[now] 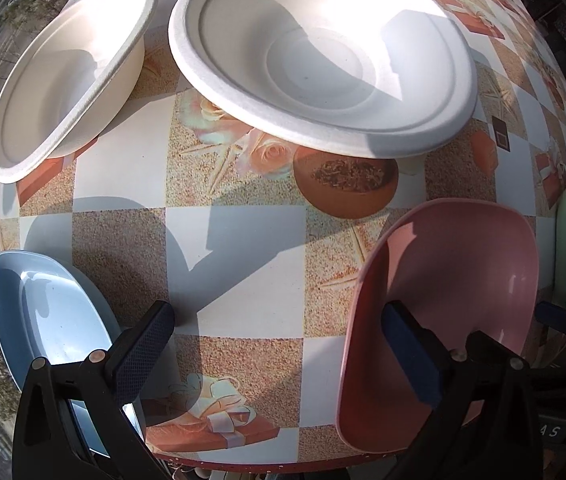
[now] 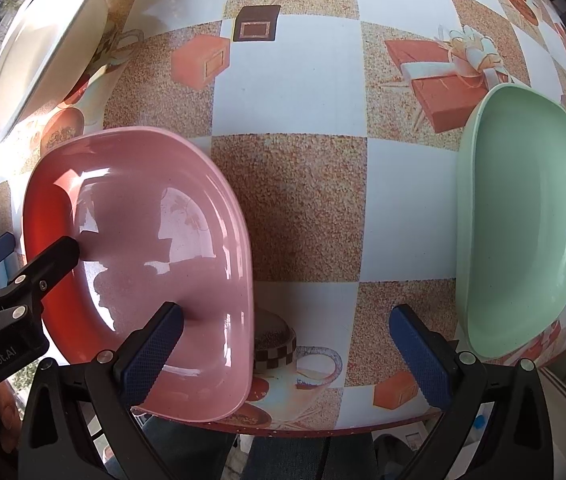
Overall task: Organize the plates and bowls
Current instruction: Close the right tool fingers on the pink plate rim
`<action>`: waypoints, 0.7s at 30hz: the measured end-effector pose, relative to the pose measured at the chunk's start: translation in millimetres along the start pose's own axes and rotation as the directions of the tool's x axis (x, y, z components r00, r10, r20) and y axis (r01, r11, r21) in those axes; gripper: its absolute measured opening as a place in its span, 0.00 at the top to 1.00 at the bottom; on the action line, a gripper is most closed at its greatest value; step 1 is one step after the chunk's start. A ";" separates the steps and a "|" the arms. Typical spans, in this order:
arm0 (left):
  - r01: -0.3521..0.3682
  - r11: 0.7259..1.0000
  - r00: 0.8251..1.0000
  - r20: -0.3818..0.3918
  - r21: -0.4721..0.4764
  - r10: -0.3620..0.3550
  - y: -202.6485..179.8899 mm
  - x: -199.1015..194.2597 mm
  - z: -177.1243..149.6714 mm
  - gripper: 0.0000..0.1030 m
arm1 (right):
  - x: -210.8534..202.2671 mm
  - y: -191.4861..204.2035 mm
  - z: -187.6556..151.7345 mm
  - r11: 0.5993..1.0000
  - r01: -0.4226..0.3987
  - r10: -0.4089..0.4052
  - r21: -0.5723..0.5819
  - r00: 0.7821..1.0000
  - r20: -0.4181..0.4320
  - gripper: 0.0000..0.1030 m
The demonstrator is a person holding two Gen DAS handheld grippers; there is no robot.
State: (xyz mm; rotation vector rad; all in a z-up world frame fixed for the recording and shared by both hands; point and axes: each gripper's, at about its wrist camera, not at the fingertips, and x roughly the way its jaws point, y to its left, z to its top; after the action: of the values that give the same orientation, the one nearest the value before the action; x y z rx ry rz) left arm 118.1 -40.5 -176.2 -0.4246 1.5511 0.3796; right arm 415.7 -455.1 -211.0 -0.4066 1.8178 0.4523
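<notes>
Pink plate (image 2: 155,264) nearest, on counter (image 2: 315,216) edge. Left hand-held gripper (image 1: 279,344) and right hand-held gripper (image 2: 287,340) both agape, empty. Blue plate (image 1: 47,320), green plate (image 2: 523,224), two white paper bowls (image 1: 323,52) all separate; nothing stacked, sorting seems barely begun.

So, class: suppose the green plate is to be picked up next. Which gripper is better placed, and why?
Right. The right gripper is open and empty, with the green plate just off its right finger. From the left gripper, the pink plate lies between, the green one at the far edge.

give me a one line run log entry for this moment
left gripper: open, empty | right gripper: open, empty | pink bowl, green bowl: on table, untouched
</notes>
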 end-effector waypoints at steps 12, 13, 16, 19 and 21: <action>0.000 1.000 1.000 -0.005 0.000 0.000 -0.7 0.5 0.0 0.00 | 0.2 1.1 1.4 1.000 -0.004 0.003 -0.010 1.000 -0.009 0.00; 0.000 1.000 1.000 -0.006 -0.001 0.000 -0.4 0.6 0.1 0.00 | 0.2 1.1 1.8 1.000 -0.004 0.004 -0.010 1.000 -0.010 0.00; -0.001 1.000 1.000 -0.008 0.000 0.001 -0.6 1.3 1.8 0.00 | -0.2 1.4 2.0 1.000 -0.005 0.005 -0.011 1.000 -0.009 0.00; -0.001 1.000 1.000 -0.008 0.000 0.001 -0.7 1.4 2.3 0.00 | 0.3 1.1 0.9 1.000 -0.005 0.004 -0.012 1.000 -0.006 0.00; -0.001 1.000 1.000 -0.009 -0.001 0.001 -0.7 1.3 2.0 0.00 | -0.1 1.2 1.0 1.000 -0.005 0.005 -0.011 1.000 -0.003 0.00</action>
State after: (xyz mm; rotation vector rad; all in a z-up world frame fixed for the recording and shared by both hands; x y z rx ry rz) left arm 120.1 -40.1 -177.6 -0.4267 1.5596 0.3793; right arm 415.9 -453.5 -211.1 -0.4105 1.8199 0.4649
